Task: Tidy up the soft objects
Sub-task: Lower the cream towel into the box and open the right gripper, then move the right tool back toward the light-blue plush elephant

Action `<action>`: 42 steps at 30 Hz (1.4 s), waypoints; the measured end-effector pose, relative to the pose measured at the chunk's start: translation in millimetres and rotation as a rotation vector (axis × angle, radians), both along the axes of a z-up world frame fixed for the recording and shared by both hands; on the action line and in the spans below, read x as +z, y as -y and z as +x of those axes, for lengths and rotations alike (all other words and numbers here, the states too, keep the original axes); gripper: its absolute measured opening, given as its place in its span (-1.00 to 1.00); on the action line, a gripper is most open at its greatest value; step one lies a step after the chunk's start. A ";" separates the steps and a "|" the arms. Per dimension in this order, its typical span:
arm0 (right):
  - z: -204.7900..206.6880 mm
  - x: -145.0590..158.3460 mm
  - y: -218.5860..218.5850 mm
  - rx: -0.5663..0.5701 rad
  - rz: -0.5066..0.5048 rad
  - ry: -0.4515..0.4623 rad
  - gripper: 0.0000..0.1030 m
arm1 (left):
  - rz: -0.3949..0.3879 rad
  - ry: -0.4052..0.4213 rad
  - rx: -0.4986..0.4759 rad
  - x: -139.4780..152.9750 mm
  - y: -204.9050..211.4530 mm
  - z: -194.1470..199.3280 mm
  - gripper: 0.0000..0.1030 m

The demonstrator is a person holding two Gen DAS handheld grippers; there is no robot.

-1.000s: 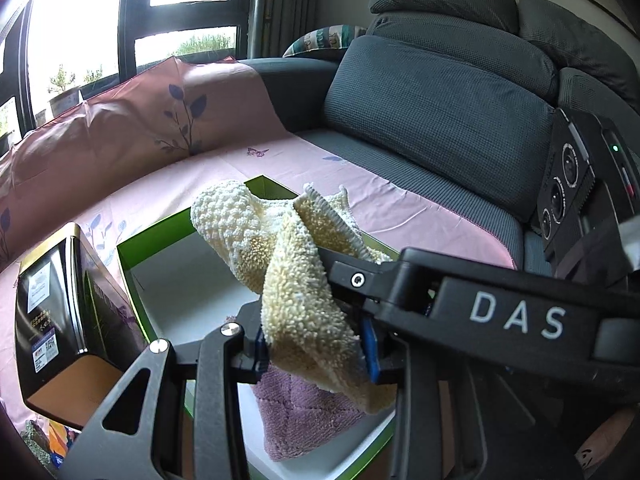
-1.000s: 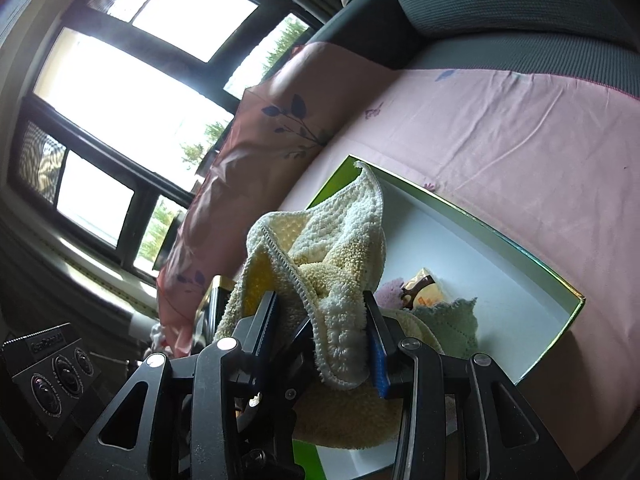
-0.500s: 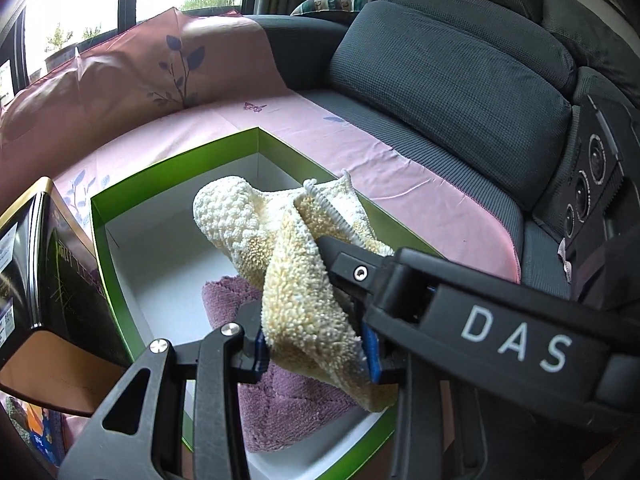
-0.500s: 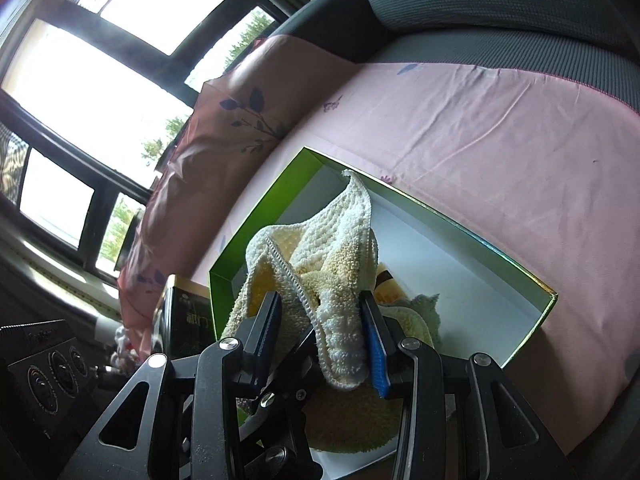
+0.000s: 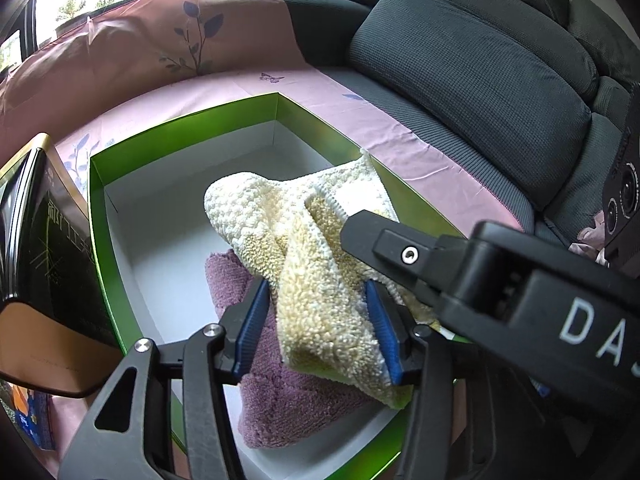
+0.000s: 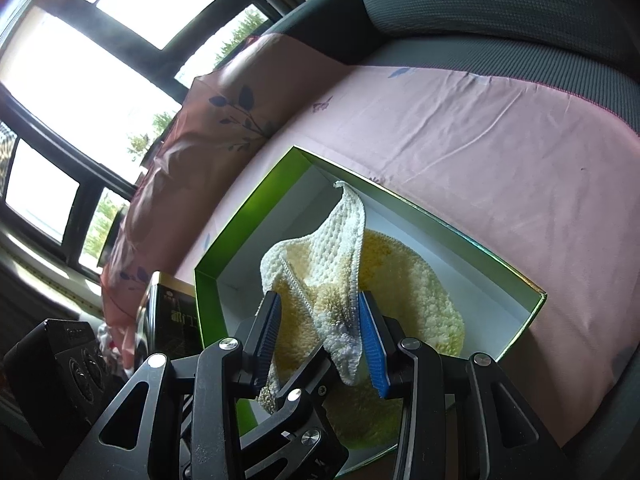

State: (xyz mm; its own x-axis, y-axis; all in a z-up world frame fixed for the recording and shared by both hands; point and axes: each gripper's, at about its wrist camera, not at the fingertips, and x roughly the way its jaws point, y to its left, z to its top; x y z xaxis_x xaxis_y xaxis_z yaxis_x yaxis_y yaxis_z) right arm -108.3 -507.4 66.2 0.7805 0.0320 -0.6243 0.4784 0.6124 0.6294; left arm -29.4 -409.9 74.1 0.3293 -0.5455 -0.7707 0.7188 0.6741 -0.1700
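A cream knitted towel (image 5: 280,220) hangs bunched over an open green box (image 5: 180,120) with a white inside. My left gripper (image 5: 318,328) has the towel's lower fold between its blue pads. Its jaws are opening, and the left pad stands clear of the cloth. My right gripper (image 6: 320,338) is shut on the cream towel (image 6: 344,240) beside it, and its black finger (image 5: 400,252) crosses the left wrist view. A folded purple towel (image 5: 280,400) lies in the box under the cream one. The green box (image 6: 248,216) sits on a pink sheet.
A black box with a tan underside (image 5: 52,248) stands against the green box's left side. The pink sheet (image 5: 360,112) covers the seat of a grey sofa (image 5: 480,80), whose back cushions rise on the right. Windows (image 6: 100,60) are behind.
The left jaws have spread and no longer pinch the cream towel. Both grippers have come down with the towel, so it now sits low over the purple towel in the box.
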 end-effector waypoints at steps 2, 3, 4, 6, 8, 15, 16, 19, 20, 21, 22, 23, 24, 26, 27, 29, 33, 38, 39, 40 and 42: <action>-1.6 0.9 -0.1 -0.011 -0.007 -0.012 -0.18 | -0.006 0.010 0.005 1.3 -0.9 -1.0 0.16; -2.5 0.8 0.3 -0.016 -0.008 -0.017 -0.18 | -0.013 0.011 0.006 2.4 -2.1 -1.7 0.17; -3.2 0.3 1.0 -0.020 -0.006 -0.020 -0.18 | -0.021 0.009 0.004 3.7 -3.1 -2.0 0.18; -4.1 -1.8 2.7 -0.019 0.008 -0.022 -0.18 | -0.033 0.002 0.001 6.9 -5.0 -2.0 0.26; -5.4 -1.7 3.4 -0.021 0.010 -0.025 -0.18 | -0.042 0.010 0.002 11.7 -7.2 -4.8 0.33; -13.5 12.8 -3.3 -0.016 -0.016 0.019 -0.15 | -0.043 0.141 -0.004 35.5 -20.8 -22.4 0.51; -15.1 15.2 -5.3 -0.017 -0.023 0.022 0.00 | -0.044 0.154 -0.004 39.0 -24.1 -24.3 0.51; -21.8 24.4 -11.6 -0.024 -0.051 0.049 0.21 | -0.076 0.170 -0.006 50.5 -37.9 -28.4 0.62; -23.9 27.8 -13.6 -0.022 -0.058 0.059 0.21 | -0.089 0.173 0.001 55.0 -43.6 -29.3 0.67; -25.6 31.2 -15.2 -0.020 -0.065 0.069 0.23 | -0.106 0.178 0.010 59.7 -50.3 -30.7 0.67; -27.4 34.6 -17.2 -0.018 -0.073 0.080 0.32 | -0.120 0.181 0.017 64.6 -56.8 -31.4 0.67; -28.9 37.9 -19.3 -0.017 -0.080 0.094 0.37 | -0.134 0.184 0.023 68.8 -62.9 -31.8 0.67; -30.4 41.1 -21.7 -0.016 -0.088 0.105 0.44 | -0.150 0.188 0.030 73.1 -71.0 -33.5 0.68; -32.6 46.7 -26.2 -0.014 -0.101 0.120 0.51 | -0.178 0.200 0.054 81.5 -87.7 -35.0 0.68; -33.3 49.5 -28.6 -0.013 -0.107 0.127 0.58 | -0.189 0.207 0.067 85.3 -95.6 -35.0 0.68; -34.0 54.6 -34.0 -0.013 -0.122 0.141 0.68 | -0.210 0.221 0.100 91.6 -115.0 -35.0 0.69; -33.2 63.3 -45.7 -0.007 -0.151 0.160 0.82 | -0.264 0.231 0.198 100.2 -163.2 -34.5 0.72; -28.9 75.5 -63.7 0.022 -0.207 0.171 0.85 | -0.297 0.227 0.335 102.4 -226.1 -29.0 0.80; -27.9 78.1 -68.1 0.027 -0.221 0.171 0.86 | -0.304 0.229 0.359 101.7 -238.6 -28.9 0.92; -26.8 80.6 -72.6 0.032 -0.235 0.172 0.87 | -0.311 0.234 0.386 100.6 -251.5 -28.9 0.98; -25.4 84.3 -80.3 0.044 -0.260 0.176 0.88 | -0.319 0.250 0.448 99.5 -277.3 -30.0 0.98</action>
